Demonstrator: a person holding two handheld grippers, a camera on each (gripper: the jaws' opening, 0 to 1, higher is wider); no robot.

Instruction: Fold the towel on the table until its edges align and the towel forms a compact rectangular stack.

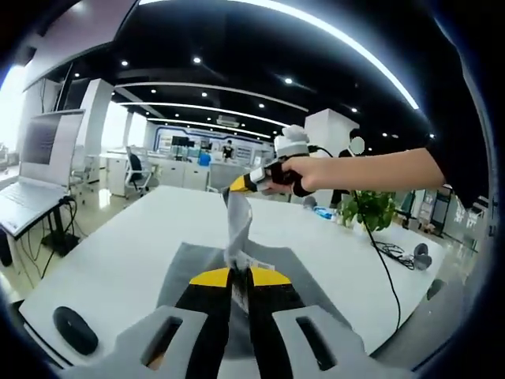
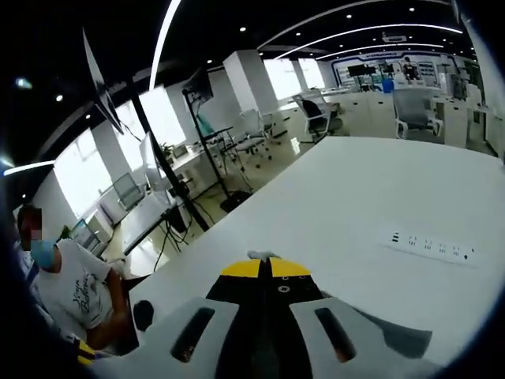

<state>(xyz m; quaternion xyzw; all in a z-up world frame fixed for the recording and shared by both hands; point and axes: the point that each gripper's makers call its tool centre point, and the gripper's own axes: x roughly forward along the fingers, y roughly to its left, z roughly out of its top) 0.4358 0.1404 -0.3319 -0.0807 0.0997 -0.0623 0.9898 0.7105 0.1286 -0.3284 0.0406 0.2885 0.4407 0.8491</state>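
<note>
Towel (image 1: 237,237) pinched in closed left gripper (image 1: 239,276), stretched up ahead to right gripper (image 1: 241,183), also clamped on it. Rest draped on table (image 1: 118,253) below. Fold judged unfinished; edges not aligned.

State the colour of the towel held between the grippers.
Grey; the towel shows best in the left gripper view.

In the left gripper view, the towel (image 1: 237,260) is partly hidden at lower centre behind the left gripper (image 1: 241,276), so its near edge cannot be made out. In the right gripper view, the right gripper (image 2: 267,268) covers the cloth pinched at its tip, leaving only a pale sliver showing.
</note>
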